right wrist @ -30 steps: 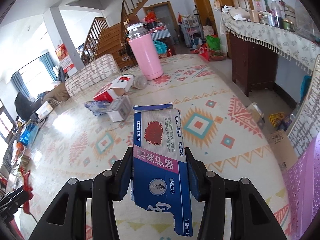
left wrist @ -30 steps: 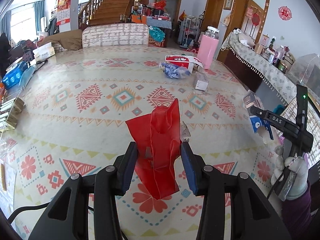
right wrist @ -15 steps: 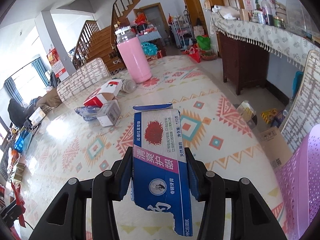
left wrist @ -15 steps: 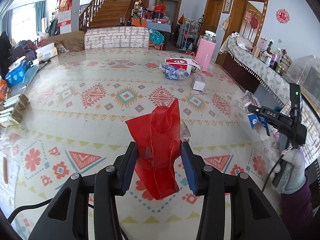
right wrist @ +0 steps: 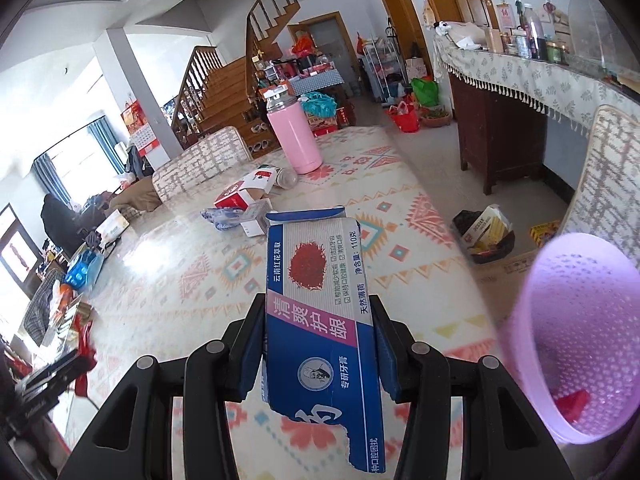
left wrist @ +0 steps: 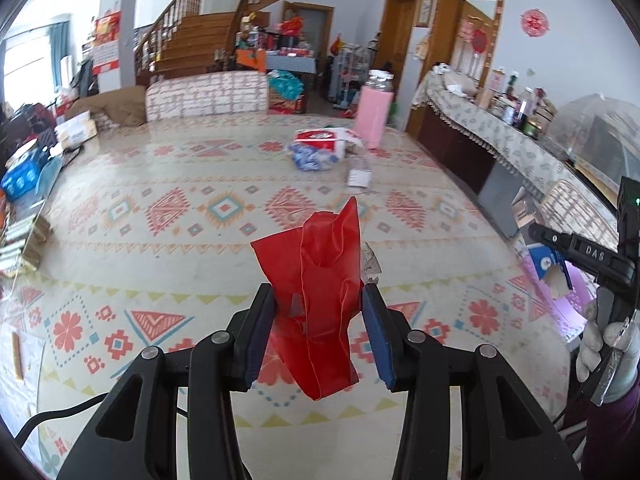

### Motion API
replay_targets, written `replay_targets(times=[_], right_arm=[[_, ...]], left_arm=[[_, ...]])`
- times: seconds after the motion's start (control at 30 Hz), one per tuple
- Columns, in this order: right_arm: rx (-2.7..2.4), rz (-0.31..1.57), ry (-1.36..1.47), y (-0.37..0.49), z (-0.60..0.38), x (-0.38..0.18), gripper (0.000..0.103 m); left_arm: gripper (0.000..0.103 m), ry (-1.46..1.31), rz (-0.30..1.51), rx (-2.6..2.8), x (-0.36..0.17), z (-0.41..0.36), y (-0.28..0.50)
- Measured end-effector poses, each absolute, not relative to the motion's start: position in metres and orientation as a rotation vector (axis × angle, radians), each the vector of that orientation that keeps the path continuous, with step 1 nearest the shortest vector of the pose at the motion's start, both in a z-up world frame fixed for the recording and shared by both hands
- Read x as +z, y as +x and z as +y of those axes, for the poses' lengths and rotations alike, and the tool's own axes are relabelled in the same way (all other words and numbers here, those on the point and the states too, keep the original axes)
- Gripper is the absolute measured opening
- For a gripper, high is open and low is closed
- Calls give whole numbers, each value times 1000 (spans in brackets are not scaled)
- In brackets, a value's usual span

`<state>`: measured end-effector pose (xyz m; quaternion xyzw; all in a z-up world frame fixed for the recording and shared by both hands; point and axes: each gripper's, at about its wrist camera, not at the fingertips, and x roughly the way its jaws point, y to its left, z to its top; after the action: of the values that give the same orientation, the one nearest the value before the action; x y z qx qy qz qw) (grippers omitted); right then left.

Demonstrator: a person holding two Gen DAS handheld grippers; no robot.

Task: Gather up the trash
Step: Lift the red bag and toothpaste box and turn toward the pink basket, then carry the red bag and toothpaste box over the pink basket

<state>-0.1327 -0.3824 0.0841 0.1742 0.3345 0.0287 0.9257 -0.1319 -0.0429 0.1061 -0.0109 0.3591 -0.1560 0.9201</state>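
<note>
The right tongs [right wrist: 318, 354] are closed on a torn blue toothpaste box [right wrist: 320, 308], gripped at its sides and standing up between the pads, above the patterned table [right wrist: 168, 248]. Just to its right sits a purple mesh bin [right wrist: 576, 320], open at the top, with a red scrap already at the bottom. The left tongs [left wrist: 318, 338] are closed on a crumpled red plastic wrapper [left wrist: 320, 280], which sticks up past the pads and hangs loosely below them. Farther back on the table lie more trash: a red-and-white carton [right wrist: 244, 192], a crumpled blue bag [right wrist: 222, 216] and a small white box [right wrist: 256, 224], near a tall pink flask [right wrist: 294, 136].

The risks, as I judge them: the box is long and the bin's mouth lies off to one side, so it could catch the rim and tip over the table's edge to the floor. The thin wrapper could slide out of its loose hold.
</note>
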Motion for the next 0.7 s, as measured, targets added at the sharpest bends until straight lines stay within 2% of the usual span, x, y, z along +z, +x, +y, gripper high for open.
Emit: replay_targets(times=[0.33,0.7], right_arm=[[-8,684,379,-186,-416,84,52],[-134,653,394,-219,-471,89,52]], left_arm=[[43,12,726,-429,126,-79,-134],[43,81,758,-588,128,-158,-122]])
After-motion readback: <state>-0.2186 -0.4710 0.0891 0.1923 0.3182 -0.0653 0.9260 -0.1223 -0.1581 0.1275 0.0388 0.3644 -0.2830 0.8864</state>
